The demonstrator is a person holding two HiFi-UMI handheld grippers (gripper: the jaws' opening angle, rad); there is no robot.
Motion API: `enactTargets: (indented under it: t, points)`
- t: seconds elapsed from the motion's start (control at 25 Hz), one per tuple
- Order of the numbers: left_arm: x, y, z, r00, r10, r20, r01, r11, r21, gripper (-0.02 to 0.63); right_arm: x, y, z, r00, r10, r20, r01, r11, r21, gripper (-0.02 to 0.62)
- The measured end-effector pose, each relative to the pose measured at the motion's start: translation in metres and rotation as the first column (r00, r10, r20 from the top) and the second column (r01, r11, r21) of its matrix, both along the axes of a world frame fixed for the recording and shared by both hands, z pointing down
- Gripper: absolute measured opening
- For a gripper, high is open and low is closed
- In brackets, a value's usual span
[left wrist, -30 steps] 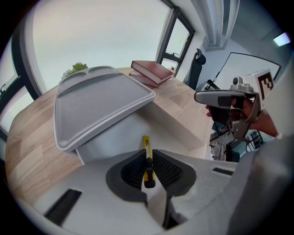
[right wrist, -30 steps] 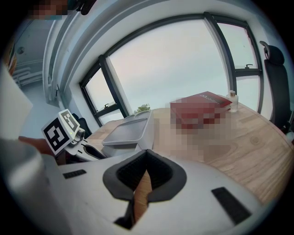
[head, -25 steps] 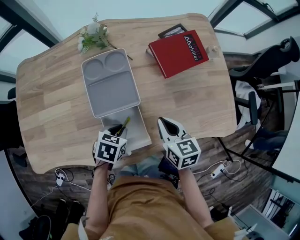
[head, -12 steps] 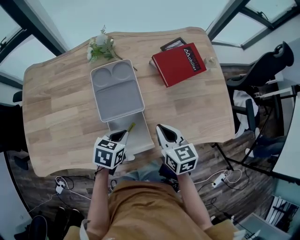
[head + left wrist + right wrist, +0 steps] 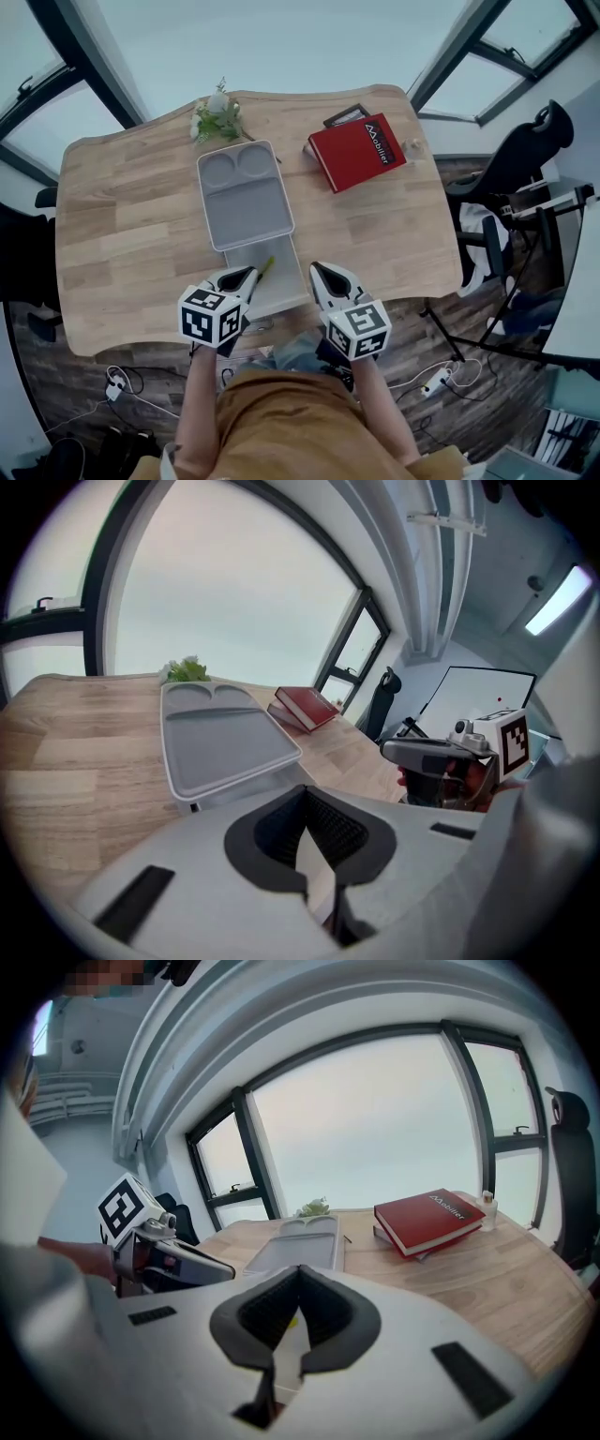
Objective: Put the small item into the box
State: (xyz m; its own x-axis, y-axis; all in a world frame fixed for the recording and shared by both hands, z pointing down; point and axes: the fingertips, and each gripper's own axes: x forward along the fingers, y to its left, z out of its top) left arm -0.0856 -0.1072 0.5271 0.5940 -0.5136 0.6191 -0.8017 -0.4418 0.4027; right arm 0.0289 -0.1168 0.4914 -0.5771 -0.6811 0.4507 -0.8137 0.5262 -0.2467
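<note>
A slim green-yellow item (image 5: 265, 268) lies in the open white box (image 5: 275, 283) at the table's near edge. The box's grey compartment lid (image 5: 246, 194) rests just beyond it, overlapping its far end; the left gripper view shows the lid (image 5: 220, 735) propped on the box wall (image 5: 246, 787). My left gripper (image 5: 246, 275) hovers at the box's near left corner, shut with nothing in it. My right gripper (image 5: 318, 270) sits just right of the box, also shut and holding nothing. Each gripper appears in the other's view: the right gripper (image 5: 427, 754), the left gripper (image 5: 192, 1262).
A red book (image 5: 357, 150) lies on a darker book at the table's far right, with a small bottle (image 5: 410, 146) beside it. A sprig of flowers (image 5: 217, 118) lies at the far edge. A black chair (image 5: 523, 152) stands to the right. Cables run across the floor.
Both grippers have drawn back toward the person. The left gripper has left the box, and the green-yellow item stays inside. The head camera has risen, so the table looks smaller.
</note>
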Motion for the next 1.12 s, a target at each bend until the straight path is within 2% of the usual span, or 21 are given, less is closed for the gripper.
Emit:
enactTargets:
  t: [0.12,0.2,0.32,0.4,0.48,0.56,0.64,0.72,0.96,1.12]
  points:
    - [-0.003,-0.001,-0.019,1.000,-0.009,-0.018,0.011,0.997,0.083,0.005,-0.001,0.004,-0.010,1.000,0.004,0.002,-0.004,1.000,0.029,0.005]
    - [-0.003,0.001,-0.030,0.999,-0.011,-0.039,0.015,0.994,0.109,0.005,-0.001,0.007,-0.016,1.000,0.008,0.007,-0.009,0.999,0.045,0.005]
    - [-0.004,0.005,-0.047,0.994,-0.030,-0.105,0.044,0.990,0.131,0.005,-0.003,0.013,-0.030,1.000,0.013,0.015,-0.014,0.997,0.080,0.005]
    - [-0.005,0.006,-0.064,0.984,-0.042,-0.176,0.072,0.983,0.168,0.005,-0.004,0.017,-0.041,1.000,0.016,0.018,-0.018,0.994,0.112,0.005]
    - [-0.006,0.007,-0.085,0.953,-0.049,-0.299,0.113,0.973,0.201,0.005,-0.005,0.021,-0.052,1.000,0.019,0.024,-0.022,0.989,0.145,0.005]
    - [-0.008,0.011,-0.106,0.903,-0.053,-0.427,0.162,0.961,0.223,0.005,-0.006,0.026,-0.063,0.999,0.021,0.030,-0.026,0.985,0.173,0.005]
    - [-0.014,0.016,-0.121,0.866,-0.063,-0.497,0.209,0.947,0.244,0.005,-0.005,0.032,-0.069,0.999,0.024,0.036,-0.030,0.981,0.191,0.003]
    - [-0.019,0.020,-0.129,0.856,-0.077,-0.510,0.245,0.931,0.271,0.005,-0.004,0.038,-0.073,0.999,0.027,0.044,-0.035,0.979,0.199,0.004]
    - [-0.022,0.030,-0.140,0.910,-0.076,-0.407,0.248,0.887,0.388,0.005,-0.003,0.048,-0.077,0.998,0.030,0.064,-0.042,0.977,0.207,0.003]
    - [-0.024,0.033,-0.140,0.924,-0.082,-0.375,0.244,0.879,0.409,0.005,-0.005,0.050,-0.081,0.997,0.022,0.069,-0.036,0.976,0.215,0.004]
